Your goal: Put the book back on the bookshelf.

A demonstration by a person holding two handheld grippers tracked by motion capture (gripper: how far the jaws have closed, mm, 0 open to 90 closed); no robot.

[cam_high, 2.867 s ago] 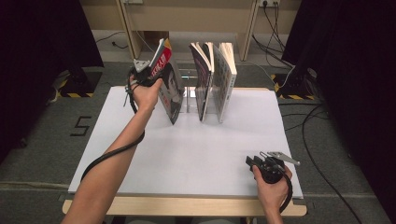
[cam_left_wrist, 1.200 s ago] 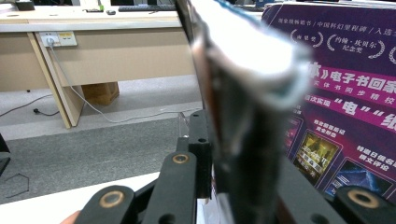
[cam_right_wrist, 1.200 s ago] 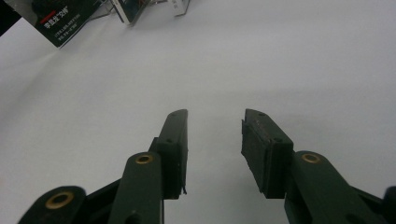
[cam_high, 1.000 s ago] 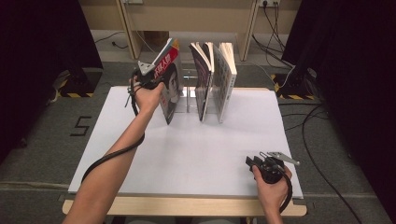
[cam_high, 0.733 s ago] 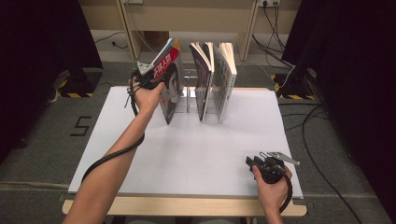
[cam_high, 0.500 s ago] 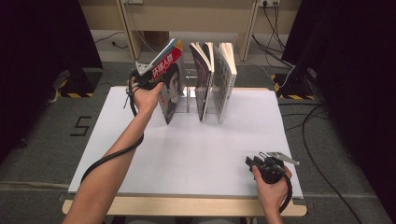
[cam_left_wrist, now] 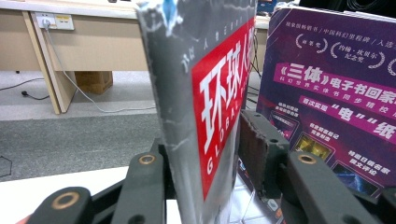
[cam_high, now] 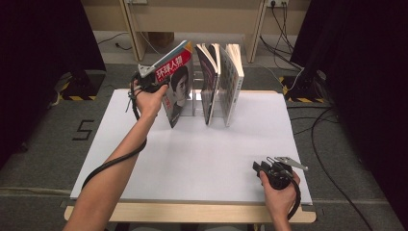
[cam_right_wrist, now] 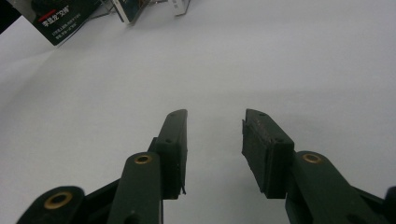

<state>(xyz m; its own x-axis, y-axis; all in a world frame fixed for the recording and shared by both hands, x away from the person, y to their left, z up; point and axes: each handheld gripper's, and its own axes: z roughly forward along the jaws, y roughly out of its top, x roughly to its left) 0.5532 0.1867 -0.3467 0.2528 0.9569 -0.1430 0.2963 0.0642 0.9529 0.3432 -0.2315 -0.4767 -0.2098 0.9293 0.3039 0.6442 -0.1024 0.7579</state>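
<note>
left gripper [cam_high: 153, 81] at the back left of the bench [cam_high: 202, 159]: jaws have just been opening, released, magazine [cam_high: 175, 84] between them, tilted left beside the standing books [cam_high: 222, 82]. right gripper [cam_high: 269, 168] low over the bench's front right, jaws parted, nothing between.

Magazine [cam_left_wrist: 205, 107] cut off at the frame's top and bottom in left gripper view, near edge blurred. Purple book [cam_left_wrist: 336, 107] cropped at right. High view: magazine hides the rack's lower left.
</note>
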